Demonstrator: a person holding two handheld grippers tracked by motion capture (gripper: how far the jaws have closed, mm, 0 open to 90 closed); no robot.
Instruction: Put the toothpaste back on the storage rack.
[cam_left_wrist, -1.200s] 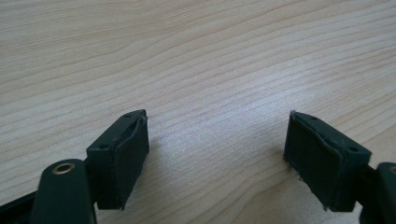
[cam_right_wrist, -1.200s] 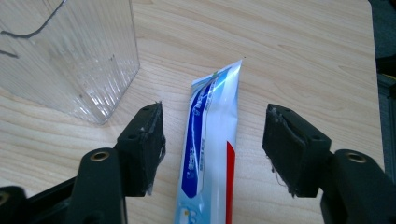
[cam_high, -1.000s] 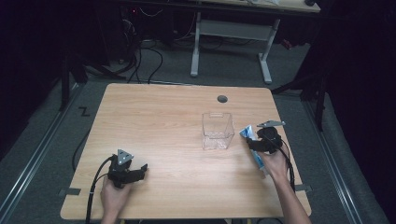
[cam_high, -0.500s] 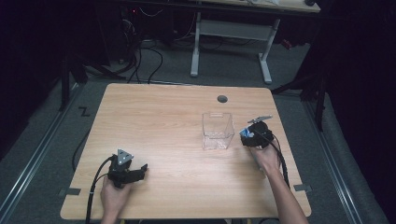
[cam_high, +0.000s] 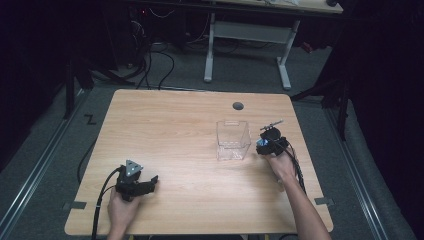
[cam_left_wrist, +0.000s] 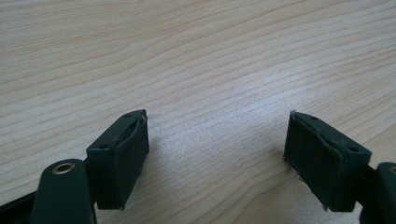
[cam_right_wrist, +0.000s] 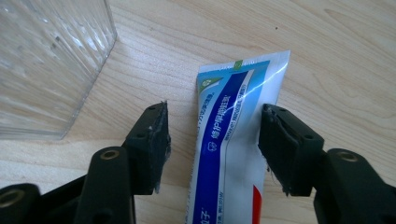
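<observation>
The right gripper (cam_right_wrist: 212, 144) straddles the toothpaste tube (cam_right_wrist: 233, 140) with jaws spread, ready to pinch it for the clear box (cam_right_wrist: 46, 60) at ten o'clock, while the left gripper (cam_left_wrist: 217, 154) rests open and empty on the table (cam_left_wrist: 196, 56).

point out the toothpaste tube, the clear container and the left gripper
toothpaste tube (cam_right_wrist: 224, 154): right gripper view, on its blue stripe between the jaws
clear container (cam_high: 233, 140): high view, on its front wall
left gripper (cam_left_wrist: 217, 154): left gripper view, midway between its open jaws

Chinese characters in white down the blue band of the toothpaste tube (cam_right_wrist: 229, 154), too blurred to read. Small green-and-white logo near its crimped end. No other readable markings.
</observation>
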